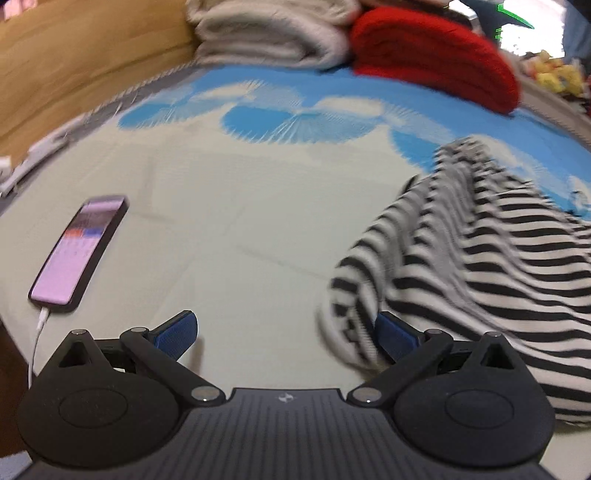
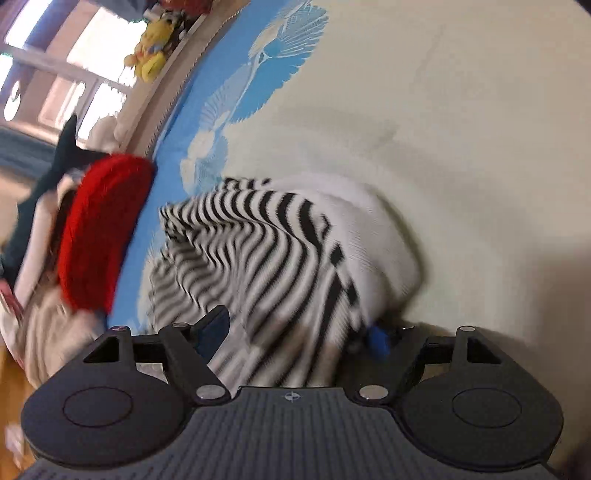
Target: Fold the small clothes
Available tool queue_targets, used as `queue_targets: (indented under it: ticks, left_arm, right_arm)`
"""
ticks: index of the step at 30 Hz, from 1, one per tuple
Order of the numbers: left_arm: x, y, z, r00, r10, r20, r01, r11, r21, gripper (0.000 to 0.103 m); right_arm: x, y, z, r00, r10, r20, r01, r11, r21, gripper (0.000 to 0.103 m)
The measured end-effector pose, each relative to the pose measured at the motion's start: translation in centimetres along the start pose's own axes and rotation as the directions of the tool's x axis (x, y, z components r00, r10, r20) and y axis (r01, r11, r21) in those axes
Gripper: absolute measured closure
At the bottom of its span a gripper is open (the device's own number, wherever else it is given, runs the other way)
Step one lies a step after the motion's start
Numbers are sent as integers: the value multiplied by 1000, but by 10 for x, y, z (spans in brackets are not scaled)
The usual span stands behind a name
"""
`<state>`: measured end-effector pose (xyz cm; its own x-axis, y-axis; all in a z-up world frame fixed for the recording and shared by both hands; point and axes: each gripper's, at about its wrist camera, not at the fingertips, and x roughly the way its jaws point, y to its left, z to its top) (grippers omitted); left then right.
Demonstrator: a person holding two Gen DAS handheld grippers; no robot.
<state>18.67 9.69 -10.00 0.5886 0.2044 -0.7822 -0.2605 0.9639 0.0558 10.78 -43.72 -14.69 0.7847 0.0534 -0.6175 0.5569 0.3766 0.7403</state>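
Where striped top (image 1: 480, 258) ends, mat (image 1: 240, 221) lies bare.

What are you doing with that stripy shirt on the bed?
A person is folding small clothes with a gripper in each hand. The right gripper has a bunch of the striped shirt between its fingers, though the blur hides whether it is pinched tight. The left gripper is open beside the shirt's edge, holding nothing. The shirt lies crumpled on the sheet, not folded yet. A red knit and a beige one sit folded at the far edge, and a phone lies charging nearby.
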Motion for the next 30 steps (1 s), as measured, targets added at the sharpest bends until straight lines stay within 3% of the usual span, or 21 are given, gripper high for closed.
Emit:
queue_targets:
  ticks: [1,4,8,12,14,19,22,25,28,30]
  left_arm:
    - [5,2,0,1000,-3,-23,3,1000,-19,0]
    - [13,4,0,998,-19,-59,15,998,-61,0]
    - [12,-12,-3,997,-42,-57,41,999,-17,0]
    - [9,-31,-7,997,-62,-47,64,997,46,0]
    - [7,-35,-7,998,-53,-36,55,996,66,0]
    - [6,-26,0,996,-78,-41,78,997,11,0]
    - [8,-21,2,992,-110,-63,110,994,-15,0]
    - [4,-18,4,992,-120,-51,120,993,2,0]
    - [1,-11,6,990,-130,-45,130,991,-14,0]
    - [0,-2,10,989,-140,-43,138,989,-46,0]
  right_arm:
    - [6,3,2,1000,-25,5,25,999,-20,93]
    - [2,1,10,999,-23,36,23,1000,17,91]
    - [-24,-1,27,995,-15,95,12,999,32,92]
    - [-23,-22,37,982,-148,118,136,986,101,92]
    - [-17,-28,37,979,-175,106,161,979,127,92]
    - [-15,6,28,957,-228,182,235,972,-18,92]
    - [-20,55,12,934,-205,291,271,940,-208,92]
    - [-28,115,-24,912,-97,399,292,838,-462,92]
    - [-31,176,-86,895,67,441,302,637,-709,92]
    - [-30,205,-144,886,184,425,309,448,-839,92]
